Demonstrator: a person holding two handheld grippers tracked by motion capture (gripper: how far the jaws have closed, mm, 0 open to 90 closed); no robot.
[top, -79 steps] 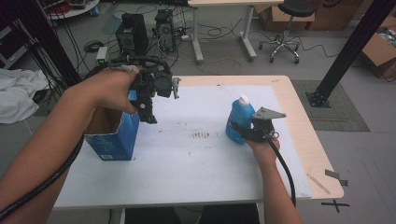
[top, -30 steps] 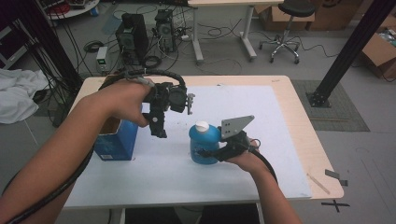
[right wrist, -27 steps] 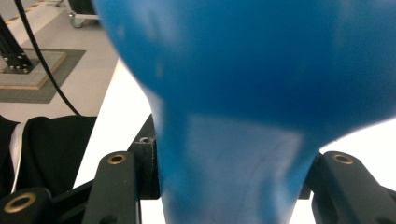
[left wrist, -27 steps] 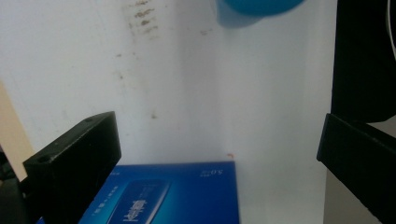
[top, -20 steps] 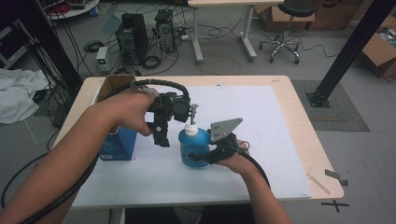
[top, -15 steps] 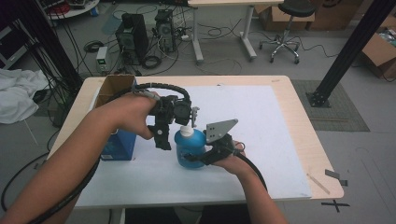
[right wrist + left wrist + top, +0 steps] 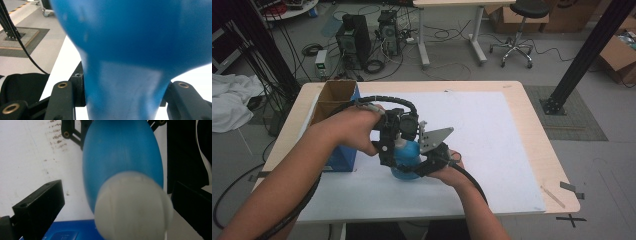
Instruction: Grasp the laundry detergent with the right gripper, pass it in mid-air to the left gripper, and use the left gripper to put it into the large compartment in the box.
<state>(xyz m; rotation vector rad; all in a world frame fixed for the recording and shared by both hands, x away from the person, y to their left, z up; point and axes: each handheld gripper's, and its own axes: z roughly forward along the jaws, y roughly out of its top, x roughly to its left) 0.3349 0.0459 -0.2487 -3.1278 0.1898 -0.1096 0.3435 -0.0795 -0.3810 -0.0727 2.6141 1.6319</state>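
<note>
A blue bottle (image 7: 406, 159) with a white cap stands on the white sheet, just right of the blue box. My right gripper (image 7: 424, 161) is shut on its lower body from the near right. In the right gripper view the bottle (image 7: 130, 37) looms close, and the two jaws pinch its narrow waist. My left gripper (image 7: 398, 134) hangs over the bottle's top from the left. In the left gripper view the white cap (image 7: 133, 205) lies between the open jaws, with a wide gap on the left side and a narrow one on the right.
An open-topped blue box (image 7: 334, 125) stands at the table's left, right beside the bottle. The white sheet (image 7: 492, 130) covers most of the wooden table (image 7: 539, 150). Computers, cables, a stool and a black post stand on the floor beyond.
My right gripper has carried the bottle leftward toward the box. My left gripper has come down and right so that its jaws now straddle the cap.
</note>
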